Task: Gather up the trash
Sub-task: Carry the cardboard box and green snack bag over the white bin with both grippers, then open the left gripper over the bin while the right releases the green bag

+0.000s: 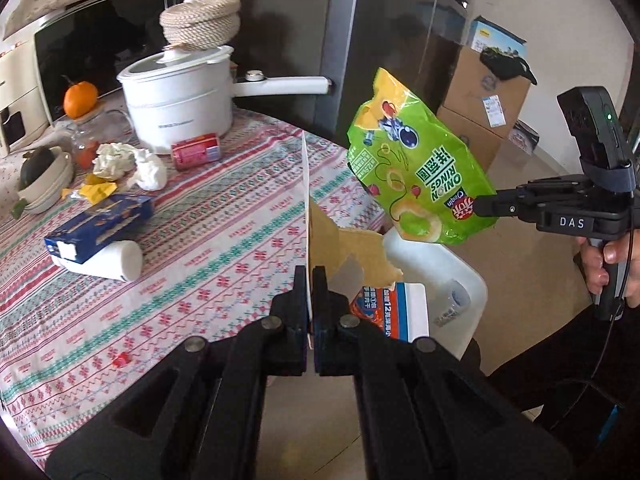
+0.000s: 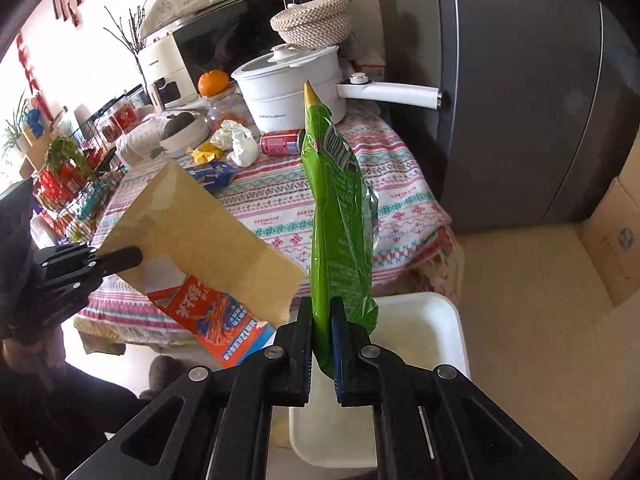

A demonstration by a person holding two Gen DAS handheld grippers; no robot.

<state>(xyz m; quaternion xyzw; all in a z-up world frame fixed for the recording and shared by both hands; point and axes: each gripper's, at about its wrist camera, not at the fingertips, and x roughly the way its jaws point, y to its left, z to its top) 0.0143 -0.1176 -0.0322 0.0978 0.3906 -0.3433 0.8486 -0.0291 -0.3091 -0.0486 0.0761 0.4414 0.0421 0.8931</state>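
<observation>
Table at left: blue box, crumpled tissue, red can lying loose. Left gripper clenched on flattened cardboard package, held above white bin. Right gripper clenched on green onion-ring bag, over same bin beside table edge.

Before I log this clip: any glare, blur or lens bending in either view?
Left wrist: fisheye bends the fridge; sheen on the green snack bag; sharp otherwise. Right wrist: window light washes out the far left, the white bin looks overexposed, and edges curve.
</observation>
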